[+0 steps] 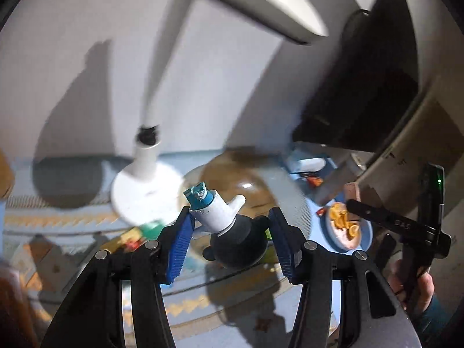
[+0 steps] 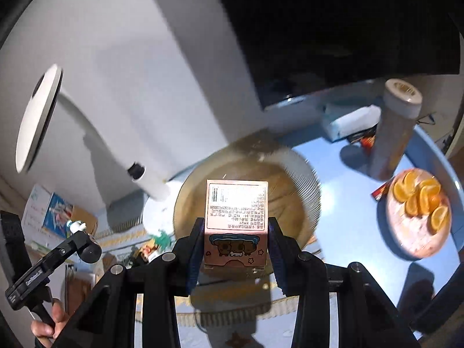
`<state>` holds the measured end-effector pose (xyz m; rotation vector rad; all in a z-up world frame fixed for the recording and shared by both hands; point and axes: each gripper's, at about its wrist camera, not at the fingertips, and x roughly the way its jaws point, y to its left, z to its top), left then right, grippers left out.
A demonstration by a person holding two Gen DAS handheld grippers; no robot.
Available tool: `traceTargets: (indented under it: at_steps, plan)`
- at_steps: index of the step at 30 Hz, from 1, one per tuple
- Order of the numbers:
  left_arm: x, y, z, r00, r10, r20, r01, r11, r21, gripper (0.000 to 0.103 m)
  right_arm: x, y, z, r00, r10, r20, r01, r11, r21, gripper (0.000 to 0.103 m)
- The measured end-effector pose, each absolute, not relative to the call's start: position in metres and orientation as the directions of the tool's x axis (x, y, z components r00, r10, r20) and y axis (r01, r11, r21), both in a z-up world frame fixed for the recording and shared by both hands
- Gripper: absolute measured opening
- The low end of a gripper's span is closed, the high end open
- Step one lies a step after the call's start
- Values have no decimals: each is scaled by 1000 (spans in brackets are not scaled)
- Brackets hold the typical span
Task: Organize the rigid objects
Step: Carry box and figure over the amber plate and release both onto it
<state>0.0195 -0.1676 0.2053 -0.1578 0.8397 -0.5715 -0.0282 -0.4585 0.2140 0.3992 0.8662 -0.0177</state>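
Note:
In the left wrist view my left gripper (image 1: 229, 226) is shut on a small toy figure (image 1: 232, 232) with a round black base, a white body and a teal top. It hangs in the air over a round woven basket (image 1: 246, 185). In the right wrist view my right gripper (image 2: 236, 229) is shut on a pink cartoon-printed box (image 2: 236, 217), held upright above the same basket (image 2: 290, 179). Each gripper also shows small at the edge of the other's view: the right one (image 1: 355, 200) with the pink box (image 1: 351, 192), the left one (image 2: 77, 230) with the toy (image 2: 76, 226).
A white lamp base (image 1: 142, 194) and its slanting stem stand left of the basket. A plate of orange slices (image 2: 417, 217) sits to the right on the blue table (image 2: 348, 179), behind it a tall beige canister (image 2: 394, 127), a tissue box (image 2: 351, 121) and a dark screen (image 2: 348, 29).

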Motion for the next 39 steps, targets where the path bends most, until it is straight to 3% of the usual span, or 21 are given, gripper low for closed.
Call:
traceTargets:
  at_steps: [4,14,31,33,35,39]
  plan:
    - [29,-203,194,491,-544,-680,450,827,-336,50,-17,-462,200,602,146,-785,159,941,297,40]
    - [50,-268,110,327,-494,-805,449,831,-328,50,13,-461,133,398,144,-906,122,970,208,40]
    - [75,-304,50,185,-434,-882,442,838,-319,51,44,-461,95,251,-53,-966,79,996,-35,40]
    - [76,-301,53,186,-450,-874,431,836,-339,68,47,-463,94,241,-54,-969,89,995,-33,43]
    - [75,-296,63,213,-459,-863,433,836,-338,79,48,-468,97,243,-56,-968,121,992,-27,67]
    - [67,-276,86,254,-473,-844,431,836,-340,85,43,-477,118,317,-78,-945,170,985,-24,68]
